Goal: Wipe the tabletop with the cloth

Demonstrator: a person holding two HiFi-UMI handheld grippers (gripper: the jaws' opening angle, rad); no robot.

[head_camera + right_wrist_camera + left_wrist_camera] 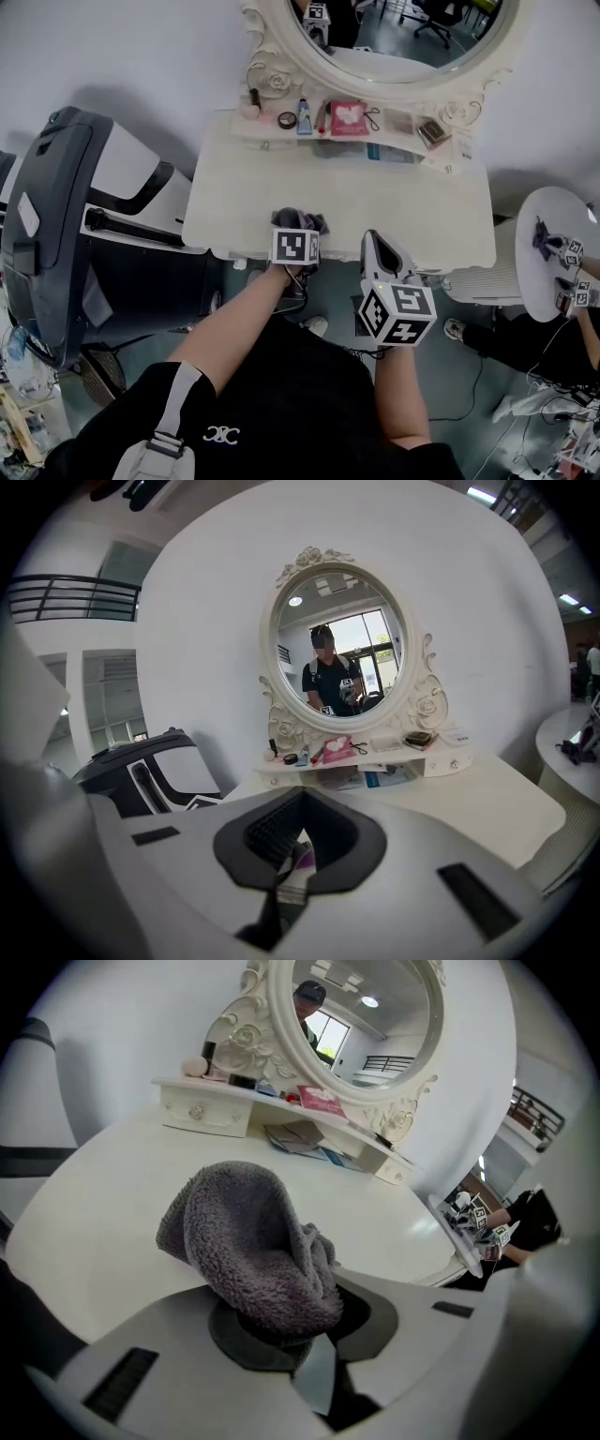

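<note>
cloth [248, 1241] end buried in left claw [281, 1321], mirror [403, 28] top cut off, shelf items [349, 119] too small

Head view steeply down; claw views low — share mirror [394, 33].

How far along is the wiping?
Done: the cloth is picked up and clamped in the left gripper. In hand: it is held over the near edge of the tabletop. Left: the wiping itself; the surface does not show whether any pass has been made. The right gripper is shut and empty, off the near edge.
</note>
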